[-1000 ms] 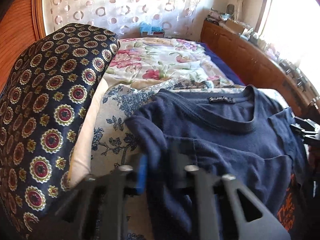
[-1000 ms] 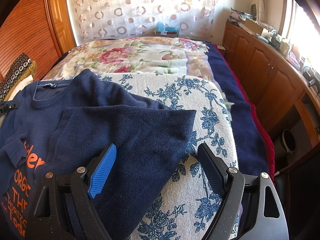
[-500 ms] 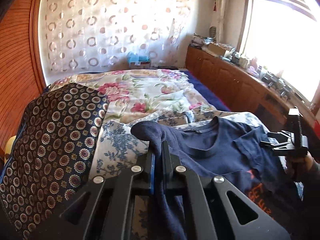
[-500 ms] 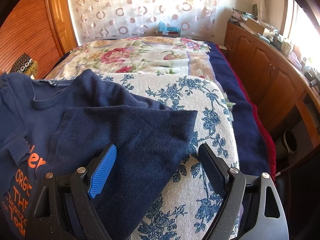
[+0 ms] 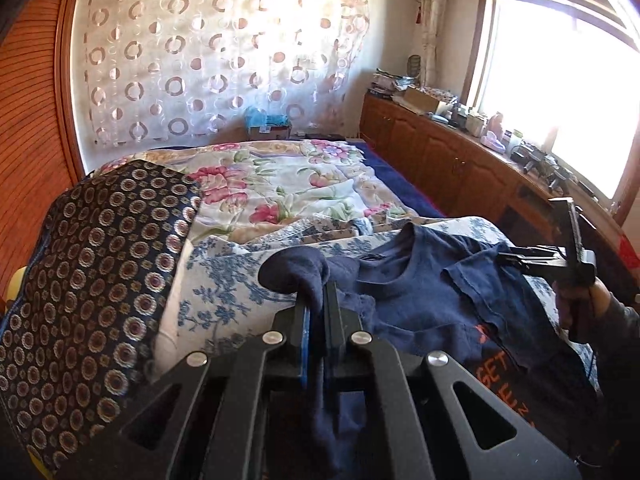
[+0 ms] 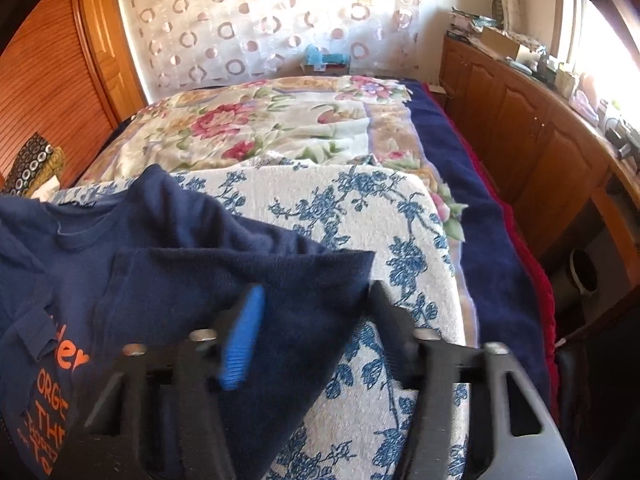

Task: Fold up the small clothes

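While left tool (image 5: 316, 308) pinches sleeve (image 5: 296, 276), right tool (image 6: 316, 320) closing.

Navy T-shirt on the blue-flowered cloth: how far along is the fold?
Early stage. Done: the navy T-shirt lies spread on the blue-flowered cloth, orange print up. In hand: the left claw is shut on one sleeve and holds it raised; the right claw has just been closing around the other sleeve, pads not yet pressing. Left: both sleeves folded in, then the body folded.
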`<state>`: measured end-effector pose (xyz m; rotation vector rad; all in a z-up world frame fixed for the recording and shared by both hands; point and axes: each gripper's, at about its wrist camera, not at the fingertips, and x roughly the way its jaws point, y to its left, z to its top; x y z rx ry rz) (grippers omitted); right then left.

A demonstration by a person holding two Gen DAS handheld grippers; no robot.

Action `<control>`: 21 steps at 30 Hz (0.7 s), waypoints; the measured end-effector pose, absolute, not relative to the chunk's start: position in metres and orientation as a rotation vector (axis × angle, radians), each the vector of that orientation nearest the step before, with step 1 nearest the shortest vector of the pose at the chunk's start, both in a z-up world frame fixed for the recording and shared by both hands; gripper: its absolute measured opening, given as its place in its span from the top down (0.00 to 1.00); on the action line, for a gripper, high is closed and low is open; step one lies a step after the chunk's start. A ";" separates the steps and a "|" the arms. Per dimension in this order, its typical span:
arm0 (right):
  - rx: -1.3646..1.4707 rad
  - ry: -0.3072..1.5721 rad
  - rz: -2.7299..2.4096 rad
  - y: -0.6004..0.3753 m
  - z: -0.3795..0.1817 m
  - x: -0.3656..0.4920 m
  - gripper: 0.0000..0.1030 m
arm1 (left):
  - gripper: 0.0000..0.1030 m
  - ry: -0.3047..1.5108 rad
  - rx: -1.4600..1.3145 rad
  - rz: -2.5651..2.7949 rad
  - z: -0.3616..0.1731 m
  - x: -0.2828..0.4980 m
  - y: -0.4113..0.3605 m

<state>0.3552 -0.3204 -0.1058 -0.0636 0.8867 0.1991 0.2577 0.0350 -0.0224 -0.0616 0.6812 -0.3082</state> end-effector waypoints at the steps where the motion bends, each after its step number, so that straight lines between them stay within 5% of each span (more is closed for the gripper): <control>1: -0.057 0.886 0.199 -0.321 -0.105 0.356 0.76 | 0.98 0.678 -0.059 -0.314 -0.021 0.256 0.033; 3: -0.047 0.891 0.210 -0.322 -0.105 0.357 0.91 | 0.98 0.667 -0.055 -0.324 -0.018 0.250 0.028; 5: -0.055 0.890 0.221 -0.320 -0.104 0.356 0.95 | 0.98 0.656 -0.055 -0.335 -0.014 0.242 0.025; 21: -0.035 0.657 0.401 -0.305 -0.019 0.243 0.96 | 0.98 0.515 -0.072 -0.291 0.027 0.139 0.055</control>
